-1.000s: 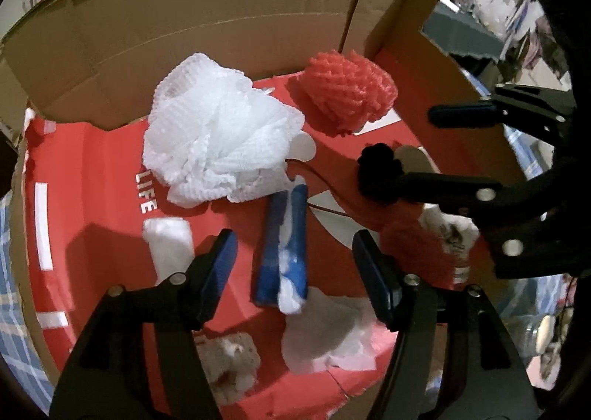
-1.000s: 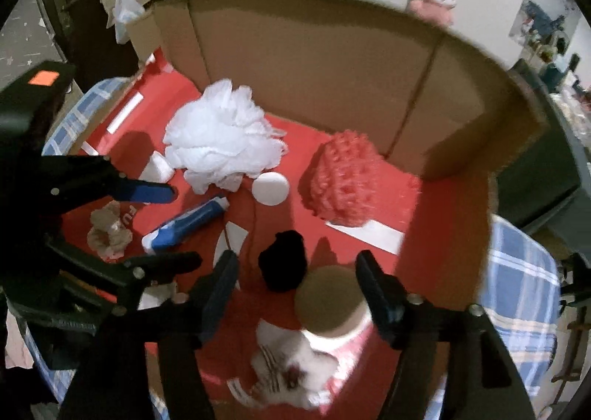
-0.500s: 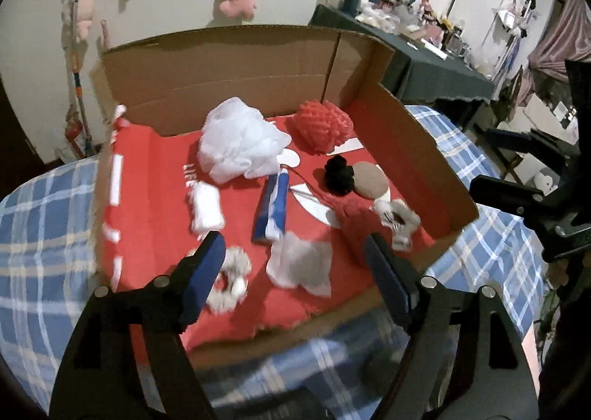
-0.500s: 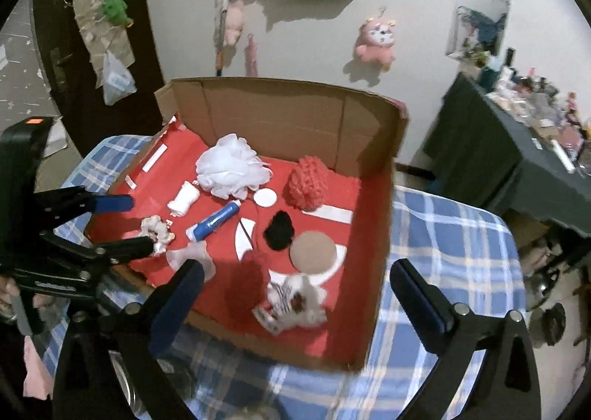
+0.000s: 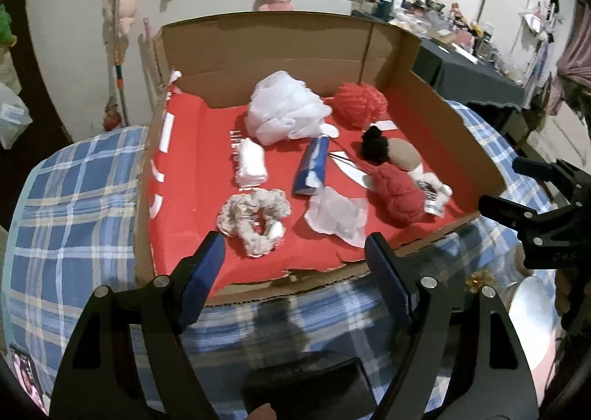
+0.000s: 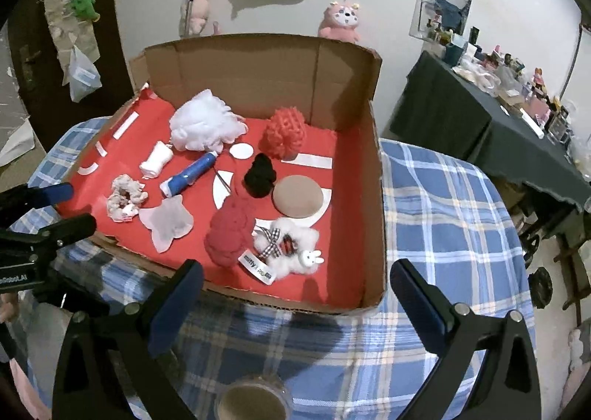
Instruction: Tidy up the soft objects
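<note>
An open cardboard box (image 5: 476, 157) (image 6: 373, 176) with a red floor holds several soft objects: a white mesh puff (image 5: 284, 109) (image 6: 207, 122), a red mesh puff (image 5: 360, 104) (image 6: 284, 132), a black pom (image 6: 260, 176), a tan pad (image 6: 297, 196), a red knit ball (image 5: 399, 194) (image 6: 229, 231), a white plush clip (image 6: 288, 246), a cream scrunchie (image 5: 253, 218) (image 6: 123, 196), a blue tube (image 5: 312, 165) (image 6: 190, 174), a white roll (image 5: 251, 163) and a white cloth (image 5: 338, 217). My left gripper (image 5: 295, 272) and right gripper (image 6: 295, 298) are open and empty, in front of the box.
The box sits on a blue plaid cloth (image 6: 443, 235). A round jar (image 6: 253, 401) stands below my right gripper. A dark table (image 6: 480, 124) with clutter stands at the right. Plush toys (image 6: 341, 21) hang on the wall behind.
Both grippers have pulled back up and out of the box, from close above the objects to in front of its near edge. The right gripper has opened wider.
</note>
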Motion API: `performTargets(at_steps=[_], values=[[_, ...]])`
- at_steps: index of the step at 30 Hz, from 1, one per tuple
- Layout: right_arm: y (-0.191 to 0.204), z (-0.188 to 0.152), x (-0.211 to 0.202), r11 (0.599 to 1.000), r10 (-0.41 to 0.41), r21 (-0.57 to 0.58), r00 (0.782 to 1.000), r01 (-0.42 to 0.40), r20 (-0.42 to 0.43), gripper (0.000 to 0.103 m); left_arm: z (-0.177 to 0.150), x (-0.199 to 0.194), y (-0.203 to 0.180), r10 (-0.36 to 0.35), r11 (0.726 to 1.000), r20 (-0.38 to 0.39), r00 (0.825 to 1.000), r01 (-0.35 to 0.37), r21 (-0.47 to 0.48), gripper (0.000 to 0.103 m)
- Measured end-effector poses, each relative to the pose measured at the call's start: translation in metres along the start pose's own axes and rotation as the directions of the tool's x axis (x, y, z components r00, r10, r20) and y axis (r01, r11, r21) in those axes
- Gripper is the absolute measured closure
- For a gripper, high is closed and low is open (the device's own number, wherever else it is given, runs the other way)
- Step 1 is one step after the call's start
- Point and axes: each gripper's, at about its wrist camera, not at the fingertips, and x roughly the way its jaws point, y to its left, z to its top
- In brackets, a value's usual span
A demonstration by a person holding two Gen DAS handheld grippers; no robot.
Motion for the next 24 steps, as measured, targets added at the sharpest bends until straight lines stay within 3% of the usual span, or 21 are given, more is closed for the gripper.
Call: performTargets(at_steps=[6, 24], values=[[0.003, 0.000, 0.007, 0.999, -0.044, -0.005, 0.998, 0.044, 0.043, 0.000, -0.004, 0.005, 0.006, 0.039, 0.999, 0.031, 0.999, -0.038, -0.022, 0.026], [0.001, 0.019, 0.038, 0.998, -0.060, -0.029, 0.998, 0.060, -0.022, 0.000, 0.015, 0.031, 0.018, 0.041, 0.998, -0.012, 0.999, -0.041, -0.039, 0.026]])
